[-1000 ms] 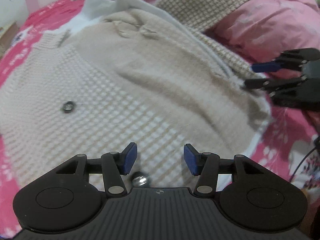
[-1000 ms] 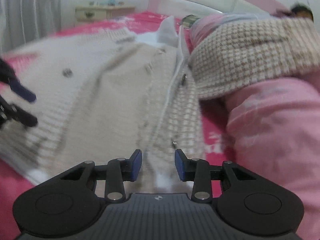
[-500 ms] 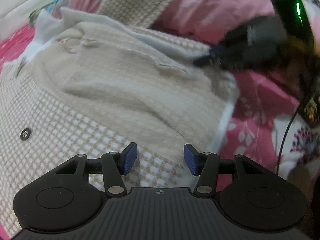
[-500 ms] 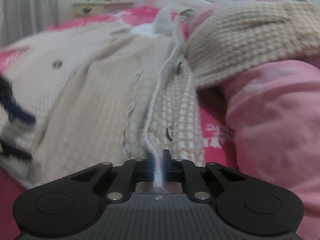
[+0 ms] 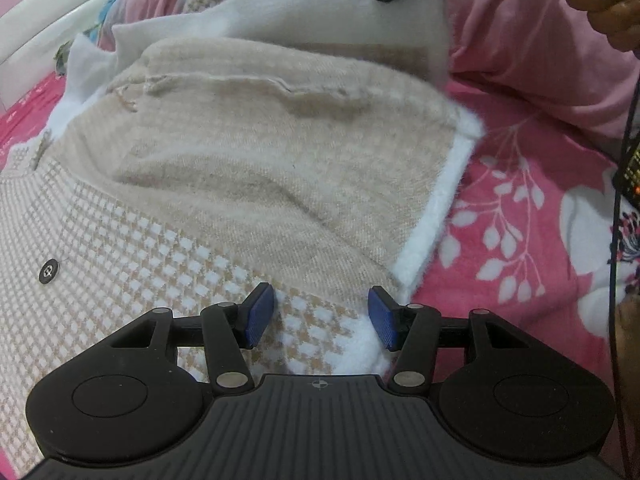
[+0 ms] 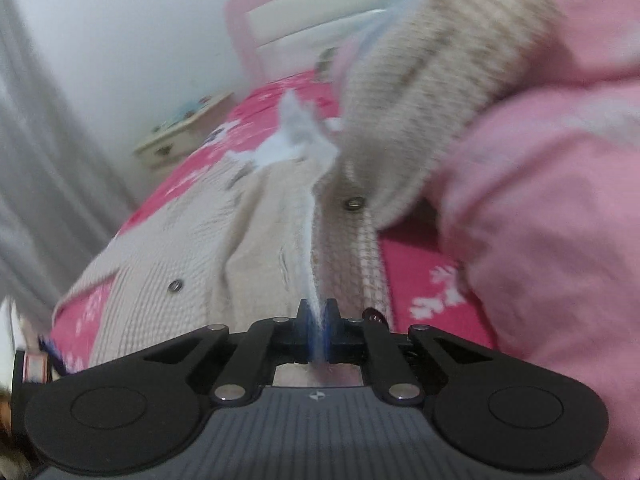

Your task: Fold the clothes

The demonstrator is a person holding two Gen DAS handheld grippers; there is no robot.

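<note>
Cardigan (image 5: 248, 168), soft, thick, floppy knit w/ fleece lining: right gripper (image 6: 315, 322) pinches its white front edge; left gripper (image 5: 320, 316) hovers, jaws wide, over hem corner, prob. best 2nd hold.

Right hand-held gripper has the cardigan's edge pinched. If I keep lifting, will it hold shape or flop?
Probably flop: the cardigan is soft knit that already lies in loose folds. Its white fleecy lining looks thick, so the front may feel bulky. The right hand-held gripper pinches only a thin edge, which might slip.
</note>
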